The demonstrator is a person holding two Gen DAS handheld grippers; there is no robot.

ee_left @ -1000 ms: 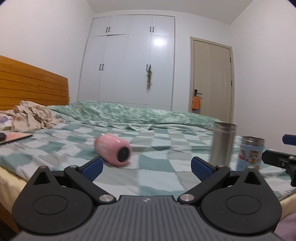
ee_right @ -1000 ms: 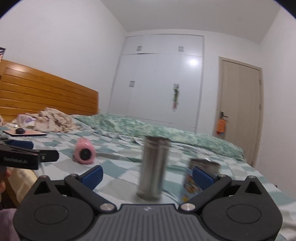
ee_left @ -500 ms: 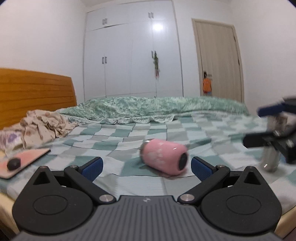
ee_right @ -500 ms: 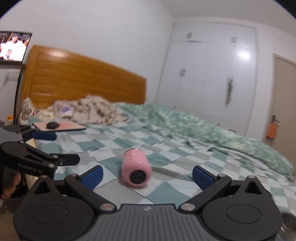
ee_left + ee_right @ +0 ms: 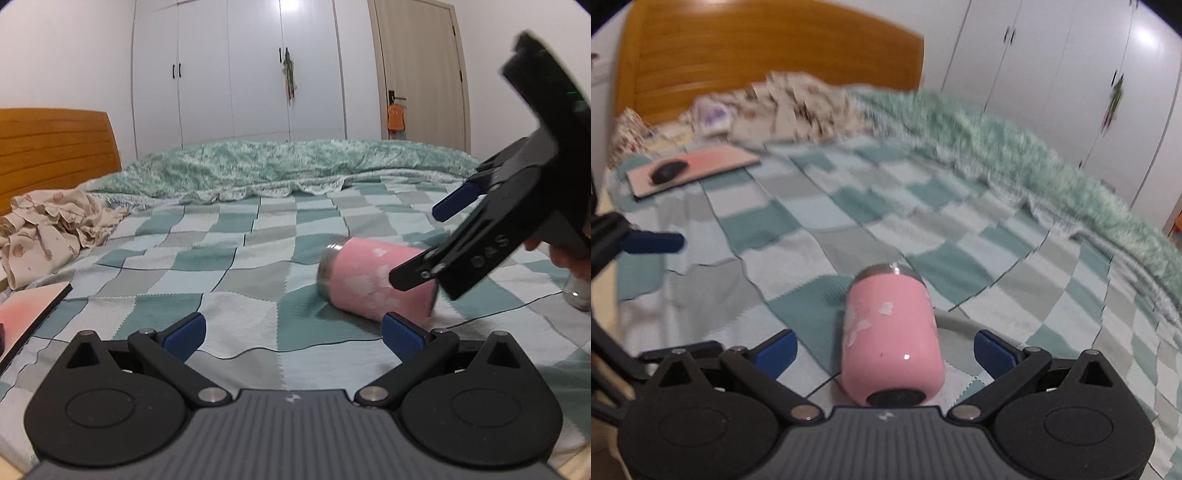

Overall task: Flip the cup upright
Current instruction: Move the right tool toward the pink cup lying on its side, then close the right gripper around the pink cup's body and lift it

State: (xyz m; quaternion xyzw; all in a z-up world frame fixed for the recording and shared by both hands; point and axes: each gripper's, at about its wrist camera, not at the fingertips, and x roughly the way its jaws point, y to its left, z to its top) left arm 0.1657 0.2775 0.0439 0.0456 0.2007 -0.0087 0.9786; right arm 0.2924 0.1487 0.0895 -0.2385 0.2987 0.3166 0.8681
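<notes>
A pink cup (image 5: 365, 280) with white flower marks and a steel rim lies on its side on the checked bedspread. In the right wrist view the pink cup (image 5: 892, 336) lies between the open fingers of my right gripper (image 5: 884, 349), base toward the camera, rim pointing away. The fingers are apart from its sides. In the left wrist view the right gripper (image 5: 480, 236) comes in from the right, over the cup's base end. My left gripper (image 5: 293, 332) is open and empty, a little in front and to the left of the cup.
A pink pad (image 5: 694, 168) with a black mouse (image 5: 668, 171) lies at the bed's left edge. Crumpled cloth (image 5: 51, 229) lies by the wooden headboard (image 5: 55, 147). A green quilt (image 5: 295, 166) is bunched across the far side. A steel object (image 5: 578, 295) stands at the right edge.
My right gripper has swung left and closed in on the pink cup, which now lies between its open fingers. The left gripper has moved nearer the cup and turned left.
</notes>
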